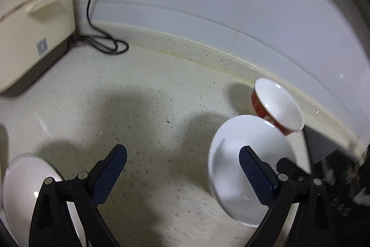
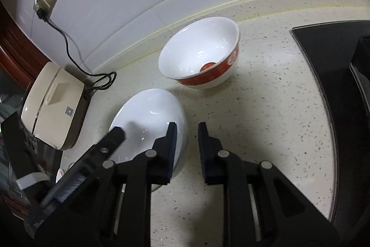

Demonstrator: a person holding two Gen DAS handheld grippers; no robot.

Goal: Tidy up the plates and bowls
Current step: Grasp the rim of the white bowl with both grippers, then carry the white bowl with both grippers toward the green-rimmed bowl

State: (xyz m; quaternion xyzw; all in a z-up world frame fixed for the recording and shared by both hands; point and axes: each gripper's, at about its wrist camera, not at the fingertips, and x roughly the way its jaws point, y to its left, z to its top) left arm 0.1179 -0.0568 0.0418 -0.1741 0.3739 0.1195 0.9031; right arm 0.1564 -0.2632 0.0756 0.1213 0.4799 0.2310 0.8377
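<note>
The left claw (image 1: 185,161) is spread wide open with nothing in it. It hangs over the speckled counter (image 1: 161,108). The white plate (image 1: 226,177) lies on the right side of this claw, and the claw's right finger sits in front of it. Past the plate, farther out to the right, is the red bowl (image 1: 277,103), white on the inside, close to the wall. Another white dish (image 1: 20,189) peeks out low on the claw's left side. Far off to its left stands a cream rice cooker (image 1: 34,22) with a black cord (image 1: 92,4). The right claw (image 2: 187,149) has its fingers close together with a small gap. The plate is just to its left, and the plate's edge shows in the gap by the left finger. I cannot tell if the claw is pinching it. The red bowl is straight ahead of this claw, well apart from it.
</note>
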